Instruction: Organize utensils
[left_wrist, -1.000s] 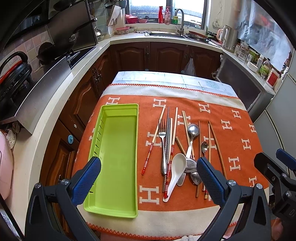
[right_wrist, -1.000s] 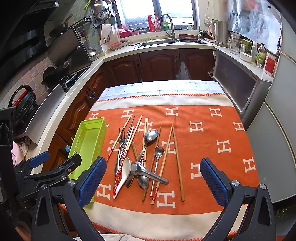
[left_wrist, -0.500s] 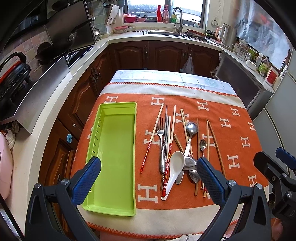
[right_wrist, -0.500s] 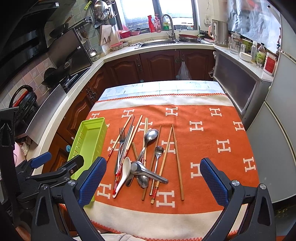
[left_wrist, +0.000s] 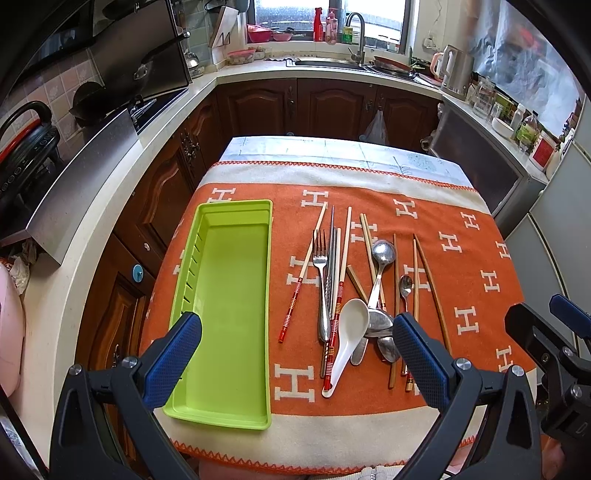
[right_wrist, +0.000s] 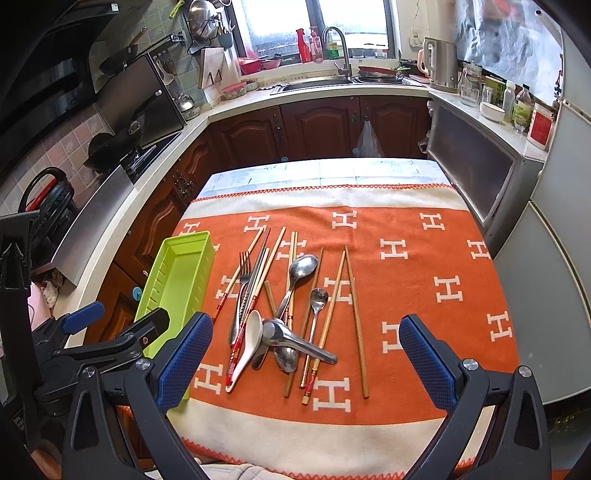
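An empty lime-green utensil tray (left_wrist: 207, 258) lies on the left of the orange cloth; it also shows in the right wrist view (right_wrist: 159, 280). Beside it lies a heap of utensils: a white ceramic spoon (left_wrist: 349, 325) (right_wrist: 248, 343), a fork (left_wrist: 320, 273) (right_wrist: 242, 280), steel spoons (left_wrist: 382, 258) (right_wrist: 301, 271), and several wooden and red-tipped chopsticks (left_wrist: 428, 280) (right_wrist: 354, 314). My left gripper (left_wrist: 295, 362) is open and empty, above the table's near edge. My right gripper (right_wrist: 304, 363) is open and empty, above the near edge facing the heap.
The table (right_wrist: 332, 171) stands in a kitchen with a counter and hob on the left (left_wrist: 122, 122), a sink at the back (right_wrist: 325, 79), and a counter and fridge on the right (right_wrist: 546, 280). The right gripper's body shows in the left view (left_wrist: 554, 339).
The left view has shifted slightly so the tray and utensils sit a little higher and further left in frame. Both grippers stay open; nothing on the table has moved.
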